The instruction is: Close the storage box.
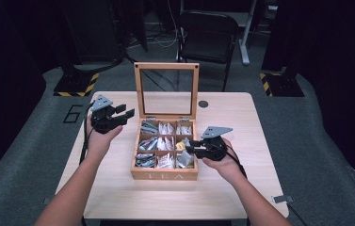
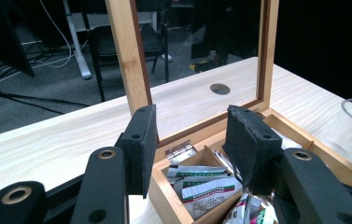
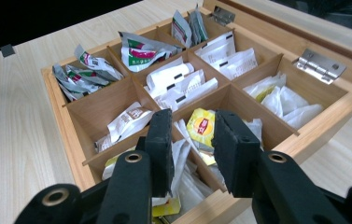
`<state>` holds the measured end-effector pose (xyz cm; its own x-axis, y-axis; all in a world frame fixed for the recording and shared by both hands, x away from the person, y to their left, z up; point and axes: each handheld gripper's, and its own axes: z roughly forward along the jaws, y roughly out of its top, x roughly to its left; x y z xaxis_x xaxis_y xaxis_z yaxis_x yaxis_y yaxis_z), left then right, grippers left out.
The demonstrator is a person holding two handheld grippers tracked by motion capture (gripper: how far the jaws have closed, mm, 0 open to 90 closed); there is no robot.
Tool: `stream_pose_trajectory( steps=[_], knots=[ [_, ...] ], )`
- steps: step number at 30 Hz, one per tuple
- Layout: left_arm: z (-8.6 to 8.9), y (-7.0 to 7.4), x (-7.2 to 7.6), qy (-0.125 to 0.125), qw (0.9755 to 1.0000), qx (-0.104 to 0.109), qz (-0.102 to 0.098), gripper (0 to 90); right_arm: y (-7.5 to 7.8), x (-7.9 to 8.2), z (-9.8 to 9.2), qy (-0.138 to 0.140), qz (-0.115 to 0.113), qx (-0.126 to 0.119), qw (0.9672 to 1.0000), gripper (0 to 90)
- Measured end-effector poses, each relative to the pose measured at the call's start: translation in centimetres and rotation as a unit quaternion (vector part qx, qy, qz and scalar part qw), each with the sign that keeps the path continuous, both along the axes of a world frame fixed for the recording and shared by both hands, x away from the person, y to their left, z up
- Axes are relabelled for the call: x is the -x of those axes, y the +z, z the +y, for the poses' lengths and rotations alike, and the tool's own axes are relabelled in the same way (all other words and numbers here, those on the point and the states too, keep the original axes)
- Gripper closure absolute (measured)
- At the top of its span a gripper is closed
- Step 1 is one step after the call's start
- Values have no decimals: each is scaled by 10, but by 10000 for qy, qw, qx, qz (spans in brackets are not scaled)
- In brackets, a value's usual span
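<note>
An open wooden tea box (image 1: 165, 175) stands mid-table, its glass lid (image 1: 138, 89) upright at the back. Its nine compartments hold tea packets. My right gripper (image 1: 188, 146) reaches into the box from the right, over the middle right compartment. In the right gripper view its jaws (image 3: 192, 121) stand apart around a yellow tea packet (image 3: 200, 126), and the pads do not visibly press it. My left gripper (image 1: 124, 113) is held up left of the box, open with nothing between its fingers. The left gripper view has those jaws (image 2: 190, 121) before the lid frame (image 2: 124, 51) and the box's back corner (image 2: 164, 186).
The light wooden table (image 1: 241, 188) has a round cable hole (image 1: 203, 103) behind the box at the right. A black chair (image 1: 208, 35) stands beyond the table's far edge. Striped stand bases (image 1: 76, 84) sit on the floor at both far corners.
</note>
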<state>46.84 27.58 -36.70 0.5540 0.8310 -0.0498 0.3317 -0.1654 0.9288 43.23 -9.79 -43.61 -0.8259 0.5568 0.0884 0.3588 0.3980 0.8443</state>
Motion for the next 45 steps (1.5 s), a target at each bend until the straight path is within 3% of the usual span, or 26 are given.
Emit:
stream_pose_trajectory(
  steps=[10,15,21,29,33,45],
  knots=[
    [0,-1,0,23,10000,-14,1,533,-11,2,0,-9,240,-122,9996,673],
    [3,-5,0,52,10000,51,21,533,-16,3,1,-8,325,-30,9995,685],
    [5,-8,0,95,9999,98,64,533,-18,4,2,29,326,-39,9995,720],
    [6,-8,0,100,9998,131,57,533,-22,4,3,71,604,-23,9981,822],
    [6,-8,0,104,9999,122,61,533,-21,7,6,132,490,40,9987,878],
    [5,-8,1,105,9999,116,29,531,-12,10,6,196,370,-80,9991,888]
  ],
)
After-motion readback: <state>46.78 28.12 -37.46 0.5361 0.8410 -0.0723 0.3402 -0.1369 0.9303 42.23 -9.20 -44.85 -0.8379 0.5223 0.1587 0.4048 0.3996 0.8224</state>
